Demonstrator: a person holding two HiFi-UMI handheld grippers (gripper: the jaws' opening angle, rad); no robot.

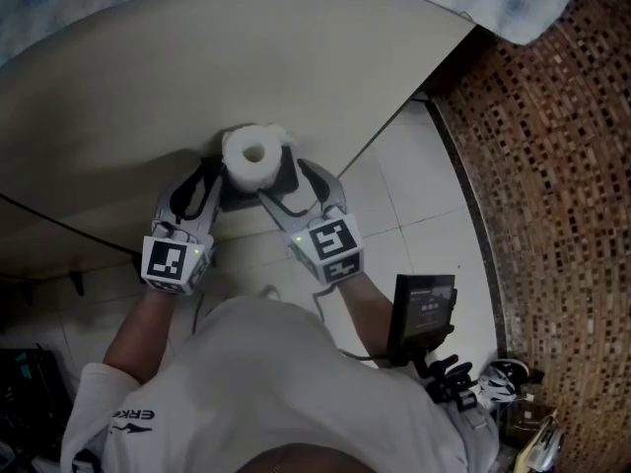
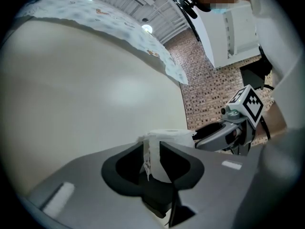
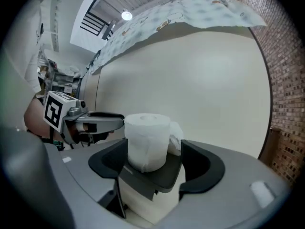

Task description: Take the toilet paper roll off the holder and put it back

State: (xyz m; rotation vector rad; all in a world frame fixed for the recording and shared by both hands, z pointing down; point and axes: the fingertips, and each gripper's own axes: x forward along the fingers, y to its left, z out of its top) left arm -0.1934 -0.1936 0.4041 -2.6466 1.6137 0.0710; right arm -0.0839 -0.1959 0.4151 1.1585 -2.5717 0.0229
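Left gripper point(image 1: 209, 181) and right gripper point(image 1: 299, 178) both reach in at the holder point(image 1: 240, 197), a dark shelf fixed to the beige wall point(image 1: 197, 67), seen from overhead. The toilet paper roll point(image 1: 254, 156) stands on end on top of the holder, its long axis upright and its core hole facing up at the camera. From this height the jaw tips merge with the dark holder and cannot be read. In the left gripper view the jaws are drawn close together, and a ragged loose flap point(image 2: 148, 157) of the roll's paper fills the narrow gap and touches both pads point(image 2: 183, 166). One pad hides the roll's lower half, the holder is out of sight behind the gripper body, and the right gripper's marker cube point(image 2: 249, 104) shows beyond the roll. In the right gripper view the jaws stand wide apart on either side of the holder's shelf. The roll stands upright between them, close to the jaw on the left gripper's side and apart from the other. A crumpled wad of paper point(image 3: 175, 135) sits just behind it on the holder. Under the holder's shelf a pale mass point(image 3: 152, 205) is cut off by the gripper body and cannot be identified.
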